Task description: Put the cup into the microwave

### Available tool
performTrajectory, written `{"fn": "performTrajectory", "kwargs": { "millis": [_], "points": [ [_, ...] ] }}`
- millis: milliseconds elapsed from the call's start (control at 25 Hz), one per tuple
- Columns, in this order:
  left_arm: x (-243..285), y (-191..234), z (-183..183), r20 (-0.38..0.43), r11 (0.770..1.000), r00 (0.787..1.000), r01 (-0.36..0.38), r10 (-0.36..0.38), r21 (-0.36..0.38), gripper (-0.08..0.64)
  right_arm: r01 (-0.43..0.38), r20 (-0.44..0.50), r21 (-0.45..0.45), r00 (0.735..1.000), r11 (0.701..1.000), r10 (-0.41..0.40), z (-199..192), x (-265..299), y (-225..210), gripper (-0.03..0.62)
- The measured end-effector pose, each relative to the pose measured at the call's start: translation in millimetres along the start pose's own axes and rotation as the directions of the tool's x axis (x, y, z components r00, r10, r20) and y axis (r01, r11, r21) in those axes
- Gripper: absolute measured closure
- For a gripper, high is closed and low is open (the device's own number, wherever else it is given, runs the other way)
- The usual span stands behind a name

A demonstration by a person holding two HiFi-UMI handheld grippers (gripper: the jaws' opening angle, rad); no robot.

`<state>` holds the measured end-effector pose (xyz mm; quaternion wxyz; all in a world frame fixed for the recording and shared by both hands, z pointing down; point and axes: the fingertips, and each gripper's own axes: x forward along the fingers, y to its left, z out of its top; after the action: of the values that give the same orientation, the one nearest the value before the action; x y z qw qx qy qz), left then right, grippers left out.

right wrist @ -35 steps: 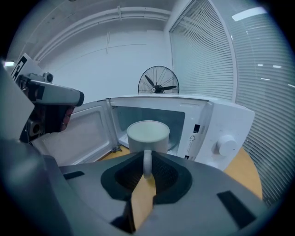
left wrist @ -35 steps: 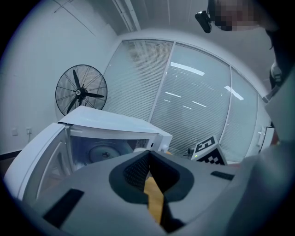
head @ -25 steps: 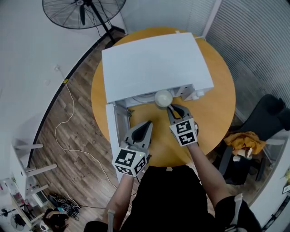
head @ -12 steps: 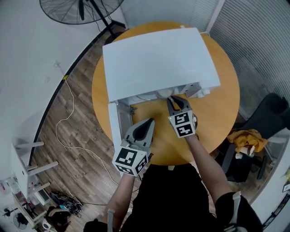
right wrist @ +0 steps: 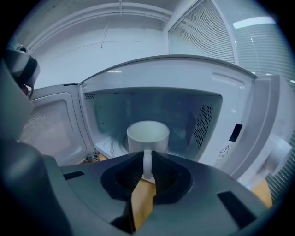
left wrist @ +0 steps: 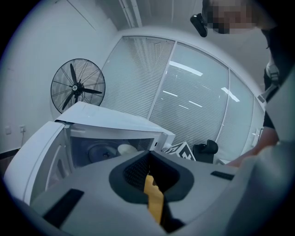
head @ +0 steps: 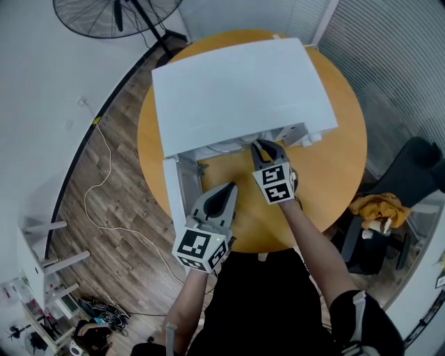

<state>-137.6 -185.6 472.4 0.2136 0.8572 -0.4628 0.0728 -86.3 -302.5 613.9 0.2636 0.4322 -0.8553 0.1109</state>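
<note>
The white microwave (head: 236,90) stands on the round wooden table (head: 334,160) with its door (head: 174,191) swung open to the left. My right gripper (head: 261,147) reaches into the opening, and the microwave's top hides the cup in the head view. In the right gripper view the white cup (right wrist: 147,136) sits upright inside the cavity (right wrist: 184,110), above the turntable, and my right gripper (right wrist: 147,163) is shut on its handle. My left gripper (head: 224,191) hangs over the table in front of the door, jaws together and empty. The left gripper view shows the cup (left wrist: 125,149) inside the microwave.
A standing fan (head: 115,10) is on the wooden floor beyond the table, and a white cable (head: 97,181) trails at the left. A black chair (head: 410,174) and an orange cloth (head: 379,208) are at the right. The open door (right wrist: 50,124) stands left of the cavity.
My right gripper has carried the cup forward from in front of the microwave into its cavity, so the cup has gone out of the head view. The left gripper has stayed put.
</note>
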Motion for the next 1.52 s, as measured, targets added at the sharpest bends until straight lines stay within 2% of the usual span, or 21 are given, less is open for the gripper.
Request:
{"fn": "performTrajectory", "kwargs": {
  "millis": [240,640,1040,1520],
  "points": [
    [1.9,-0.2,-1.6,-0.004,1.0,1.0,0.005,-0.005,0.0,0.566,0.003,-0.001,0.023,1.0,1.0,-0.003,0.7,7.9,-2.7,0.534],
    [2.4,-0.8,-2.4,-0.01,1.0,1.0,0.011,-0.011,0.002,0.566,0.028,0.047,0.051,0.998,0.998,-0.03,11.8,27.0,-9.3,0.531],
    [1.6,2.1,-2.6,-0.014,1.0,1.0,0.006,-0.006,-0.003,0.566,0.075,0.093,0.043,0.993,0.996,-0.079,26.0,45.0,-14.5,0.528],
    [4.7,5.2,-5.0,-0.026,1.0,1.0,0.007,-0.007,0.0,0.566,0.071,0.101,0.03,0.992,0.997,-0.074,29.1,49.2,-16.9,0.514]
  ]
}}
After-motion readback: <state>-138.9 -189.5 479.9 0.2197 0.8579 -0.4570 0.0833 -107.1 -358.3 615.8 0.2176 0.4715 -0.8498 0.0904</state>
